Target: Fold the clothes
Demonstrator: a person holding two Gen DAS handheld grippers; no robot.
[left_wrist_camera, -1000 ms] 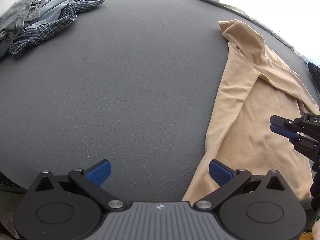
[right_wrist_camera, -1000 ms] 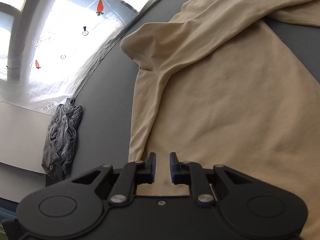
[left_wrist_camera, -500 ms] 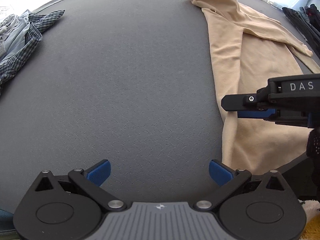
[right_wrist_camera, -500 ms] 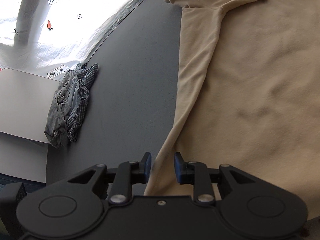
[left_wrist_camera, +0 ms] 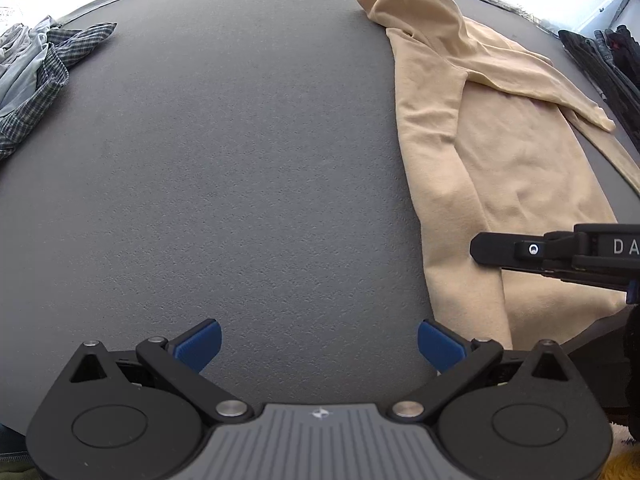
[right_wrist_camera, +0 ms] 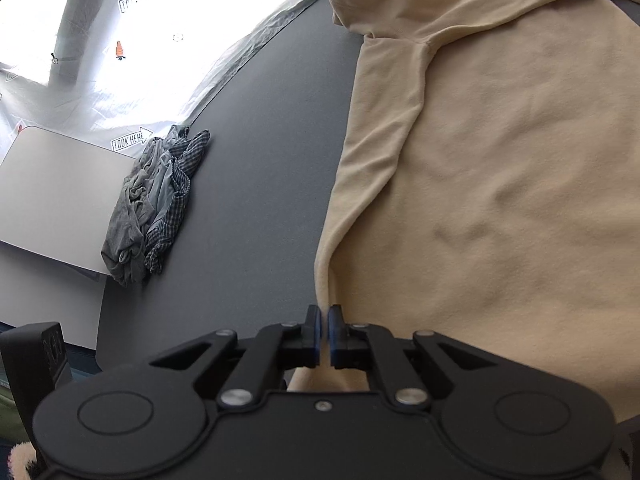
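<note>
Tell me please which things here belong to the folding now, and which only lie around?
In use:
- beige shirt, spread on the dark table
- right gripper, fingers shut on the shirt's side edge
- left gripper, open above bare table

Lying about:
- heap of grey and checked clothes at the far table edge
- dark clothes beyond the shirt

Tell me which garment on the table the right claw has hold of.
The tan sweatshirt, spread flat; the right claw is shut on its left edge. The crumpled pile of grey and checked clothes lies apart, untouched, at the table's far side.
</note>
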